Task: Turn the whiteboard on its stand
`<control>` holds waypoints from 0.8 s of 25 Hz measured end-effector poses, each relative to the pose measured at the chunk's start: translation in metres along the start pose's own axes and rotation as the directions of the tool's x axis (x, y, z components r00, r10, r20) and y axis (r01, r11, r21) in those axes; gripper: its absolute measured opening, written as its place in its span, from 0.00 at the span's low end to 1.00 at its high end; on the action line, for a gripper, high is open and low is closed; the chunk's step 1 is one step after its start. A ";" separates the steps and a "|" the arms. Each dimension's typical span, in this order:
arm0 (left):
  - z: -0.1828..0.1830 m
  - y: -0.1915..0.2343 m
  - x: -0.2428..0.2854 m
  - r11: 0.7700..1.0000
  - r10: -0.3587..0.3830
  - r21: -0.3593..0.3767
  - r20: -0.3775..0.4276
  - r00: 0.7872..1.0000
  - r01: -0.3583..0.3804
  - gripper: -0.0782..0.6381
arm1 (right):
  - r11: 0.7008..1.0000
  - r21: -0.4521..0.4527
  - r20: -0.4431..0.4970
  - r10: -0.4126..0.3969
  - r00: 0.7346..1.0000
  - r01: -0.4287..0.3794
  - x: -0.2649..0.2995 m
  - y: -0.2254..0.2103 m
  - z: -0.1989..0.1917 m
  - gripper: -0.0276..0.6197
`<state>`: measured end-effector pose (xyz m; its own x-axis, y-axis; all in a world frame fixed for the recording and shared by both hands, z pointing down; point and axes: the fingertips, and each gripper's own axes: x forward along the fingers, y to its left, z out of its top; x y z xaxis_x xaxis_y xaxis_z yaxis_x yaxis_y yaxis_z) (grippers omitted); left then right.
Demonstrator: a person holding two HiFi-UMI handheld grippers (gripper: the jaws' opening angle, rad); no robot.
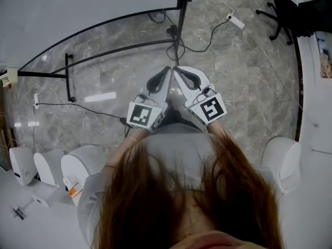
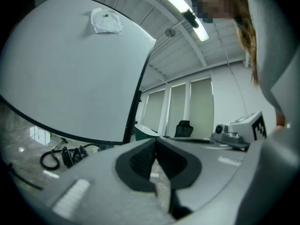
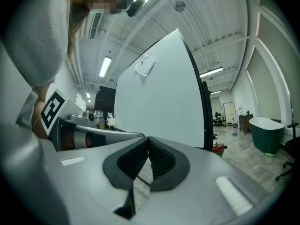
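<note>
Both grippers are empty. The left gripper [image 1: 167, 70] and the right gripper [image 1: 177, 70] are held level, side by side with their tips almost meeting, and each has its fingers [image 2: 138, 162] pressed together on nothing.

With shut fingers the person can only push the whiteboard [image 1: 78, 4], not grip it. I think the tips could skid off its smooth face or its thin black frame [image 3: 204, 111], and then the panel would jerk instead of turning evenly. A hard shove near one edge might also rock the stand [image 1: 180, 19]. A tangle of cables [image 2: 70, 156] lies on the floor [image 1: 249, 87] by the foot of the stand, and I think a swinging frame or a stepping foot could catch it.

The whiteboard stands just ahead of the grippers and neither one touches it. In the head view it fills the upper left, with its black-edged right side in line with the tips. It is a big, plain white panel with nothing written on it. A crumpled white cloth [image 2: 106, 20] is stuck high on its face and could drop off when the board moves.
</note>
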<state>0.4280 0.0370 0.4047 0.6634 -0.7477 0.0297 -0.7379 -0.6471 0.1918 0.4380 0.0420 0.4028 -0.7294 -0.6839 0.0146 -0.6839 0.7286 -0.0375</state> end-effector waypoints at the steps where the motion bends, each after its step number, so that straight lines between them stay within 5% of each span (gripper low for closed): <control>1: -0.002 -0.008 -0.006 1.000 0.004 0.006 0.000 1.000 -0.004 0.11 | 1.000 0.003 -0.003 0.006 1.000 -0.006 -0.007 0.006 -0.002 0.03; 20: 0.020 0.001 -0.070 0.998 0.050 -0.039 0.047 0.998 -0.048 0.11 | 0.999 -0.001 0.038 -0.033 0.999 0.033 -0.022 0.056 0.020 0.03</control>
<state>0.3787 0.0857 0.3829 0.6191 -0.7853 -0.0064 -0.7638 -0.6039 0.2279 0.4156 0.0972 0.3805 -0.7057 -0.7082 -0.0221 -0.7073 0.7059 -0.0364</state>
